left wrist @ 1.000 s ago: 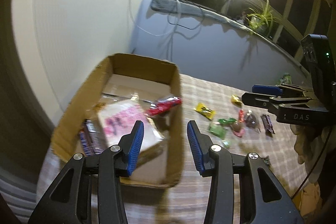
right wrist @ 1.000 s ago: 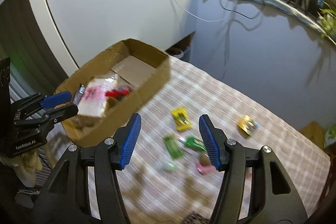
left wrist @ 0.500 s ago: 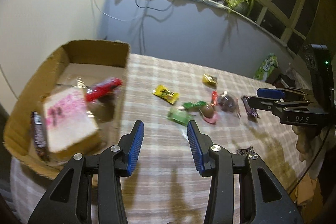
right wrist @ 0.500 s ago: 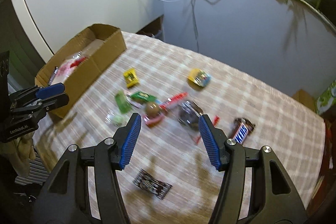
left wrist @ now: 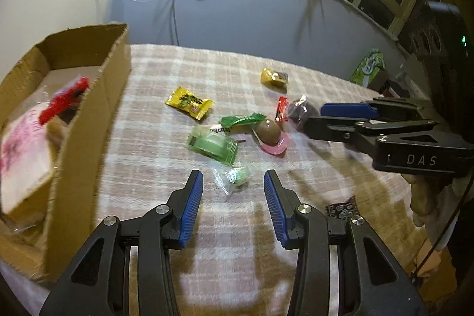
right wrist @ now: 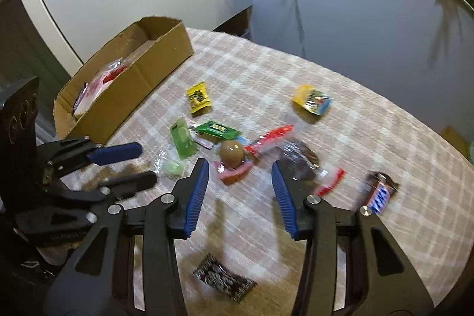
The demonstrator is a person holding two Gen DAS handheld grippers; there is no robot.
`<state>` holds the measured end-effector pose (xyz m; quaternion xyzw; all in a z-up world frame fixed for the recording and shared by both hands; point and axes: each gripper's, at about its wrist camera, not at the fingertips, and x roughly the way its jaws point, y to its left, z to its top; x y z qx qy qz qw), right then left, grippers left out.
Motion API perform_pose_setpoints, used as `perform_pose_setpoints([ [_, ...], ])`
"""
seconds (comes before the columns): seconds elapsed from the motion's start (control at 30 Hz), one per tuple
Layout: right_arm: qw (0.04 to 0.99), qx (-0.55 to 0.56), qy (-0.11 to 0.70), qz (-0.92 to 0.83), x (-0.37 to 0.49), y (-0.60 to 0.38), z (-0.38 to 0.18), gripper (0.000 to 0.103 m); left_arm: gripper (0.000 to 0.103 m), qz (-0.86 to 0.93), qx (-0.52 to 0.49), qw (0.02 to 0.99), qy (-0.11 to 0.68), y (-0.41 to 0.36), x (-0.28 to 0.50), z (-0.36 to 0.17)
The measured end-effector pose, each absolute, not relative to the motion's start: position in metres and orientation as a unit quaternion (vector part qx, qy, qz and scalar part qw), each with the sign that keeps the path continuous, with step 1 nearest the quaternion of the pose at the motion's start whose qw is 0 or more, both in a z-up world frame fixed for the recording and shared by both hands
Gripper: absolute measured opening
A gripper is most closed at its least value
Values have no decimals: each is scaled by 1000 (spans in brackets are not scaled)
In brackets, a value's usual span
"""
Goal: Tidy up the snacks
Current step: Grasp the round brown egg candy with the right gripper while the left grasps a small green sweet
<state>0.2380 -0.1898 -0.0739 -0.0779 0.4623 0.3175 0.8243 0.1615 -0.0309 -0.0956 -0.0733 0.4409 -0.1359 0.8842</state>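
Observation:
Loose snacks lie on the checked tablecloth. My left gripper is open just above a small green candy in clear wrap, with the pads clear of it. My right gripper hovers over a chocolate ball on a pink wrapper. Its jaws are closing, and the wrapper's near edge lies between the tips without being pressed. In the left wrist view the right gripper comes in from the right, over a dark wrapped candy. A cardboard box holding a pink-and-white pack stands at the left.
Around the ball lie a yellow packet, green wrappers, a red stick and a yellow-blue packet. A Snickers bar is at the right and a dark packet near the table's front edge. Wall behind.
Both grippers have swung away from the box toward the loose snacks and come lower. The right gripper's jaws stand narrower than before.

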Motion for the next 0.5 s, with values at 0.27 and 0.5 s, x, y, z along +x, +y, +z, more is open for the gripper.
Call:
perform_pose_setpoints([
  [0.27, 810, -93, 481, 322, 252, -168, -94, 32, 41, -138, -57, 881, 449, -37, 170, -108],
  [0.5, 808, -117, 484, 314, 258, -158, -104, 27, 40, -138, -43, 884, 445, -42, 174, -112],
])
